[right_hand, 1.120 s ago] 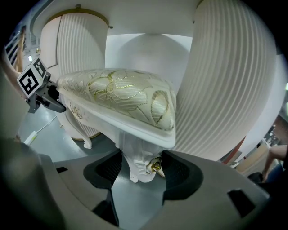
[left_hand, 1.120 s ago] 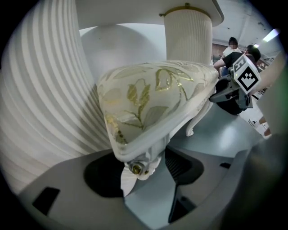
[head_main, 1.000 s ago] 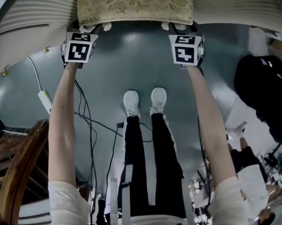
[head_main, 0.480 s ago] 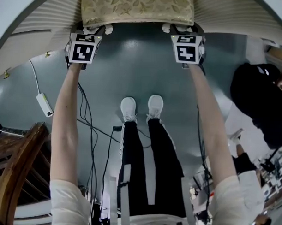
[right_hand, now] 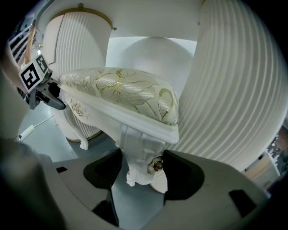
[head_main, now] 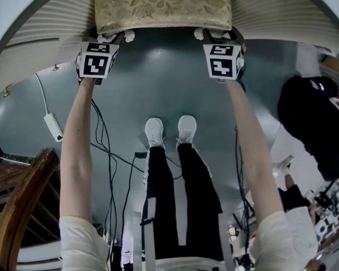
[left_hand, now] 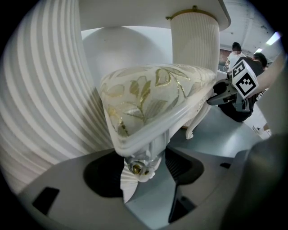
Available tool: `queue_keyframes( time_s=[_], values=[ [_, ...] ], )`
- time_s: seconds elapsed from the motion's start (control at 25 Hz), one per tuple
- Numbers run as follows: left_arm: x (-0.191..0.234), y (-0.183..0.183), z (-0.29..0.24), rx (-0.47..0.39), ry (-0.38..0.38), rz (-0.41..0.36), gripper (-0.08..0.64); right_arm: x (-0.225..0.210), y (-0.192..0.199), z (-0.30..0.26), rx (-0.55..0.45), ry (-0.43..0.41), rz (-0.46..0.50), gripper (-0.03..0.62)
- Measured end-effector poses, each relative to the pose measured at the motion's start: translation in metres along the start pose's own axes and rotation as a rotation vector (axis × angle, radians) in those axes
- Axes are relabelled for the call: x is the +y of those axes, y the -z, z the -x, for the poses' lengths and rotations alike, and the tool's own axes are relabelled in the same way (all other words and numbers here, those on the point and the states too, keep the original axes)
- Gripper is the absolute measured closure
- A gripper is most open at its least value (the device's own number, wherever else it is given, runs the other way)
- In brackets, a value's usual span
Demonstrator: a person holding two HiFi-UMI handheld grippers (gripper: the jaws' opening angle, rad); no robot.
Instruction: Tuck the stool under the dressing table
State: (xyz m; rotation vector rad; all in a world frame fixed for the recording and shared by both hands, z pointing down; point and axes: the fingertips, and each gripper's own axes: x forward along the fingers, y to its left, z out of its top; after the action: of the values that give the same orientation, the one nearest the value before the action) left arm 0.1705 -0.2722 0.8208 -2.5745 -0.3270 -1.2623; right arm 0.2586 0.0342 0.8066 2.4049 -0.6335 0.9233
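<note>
The stool (head_main: pixel 162 12) has a cream cushion with gold leaves and a white carved frame. It stands between the dressing table's two ribbed white pedestals (head_main: pixel 40 27) (head_main: pixel 284 22), under the tabletop. My left gripper (head_main: pixel 112 34) is shut on the stool's near left leg (left_hand: pixel 143 157), just below the seat corner. On the near right leg (right_hand: pixel 137 157) my right gripper (head_main: pixel 213 33) is shut the same way. In the left gripper view the right gripper's marker cube (left_hand: pixel 245 81) shows at the far corner. The left gripper's marker cube (right_hand: pixel 33 74) shows in the right gripper view.
My white shoes (head_main: pixel 171 129) stand on the grey floor behind the stool. Cables (head_main: pixel 110 152) and a white power strip (head_main: pixel 53 126) lie to the left. A wooden chair (head_main: pixel 17 204) is at the lower left. A person in black (head_main: pixel 311 120) is at the right.
Both grippers and the stool have gone a little farther from my feet, in between the pedestals. Over the last half second they have kept still.
</note>
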Motion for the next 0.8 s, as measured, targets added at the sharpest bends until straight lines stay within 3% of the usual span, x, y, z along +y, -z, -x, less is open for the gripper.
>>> queue_keyframes(
  time_s=[0.12,0.28,0.68,0.8],
  values=[
    [0.001,0.0,0.001,-0.011,-0.039,0.006,0.275,0.001,0.0,0.0,0.02,-0.013,-0.029,0.316],
    [0.0,0.004,0.005,-0.033,-0.118,0.093,0.275,0.002,0.0,0.004,0.071,-0.057,-0.025,0.316],
    [-0.007,-0.02,0.064,-0.034,-0.101,0.183,0.275,0.006,-0.011,0.059,0.1,-0.085,-0.069,0.316],
    [-0.022,-0.021,0.088,-0.03,-0.085,0.158,0.275,0.007,-0.012,0.086,0.117,-0.092,-0.079,0.316]
  ],
)
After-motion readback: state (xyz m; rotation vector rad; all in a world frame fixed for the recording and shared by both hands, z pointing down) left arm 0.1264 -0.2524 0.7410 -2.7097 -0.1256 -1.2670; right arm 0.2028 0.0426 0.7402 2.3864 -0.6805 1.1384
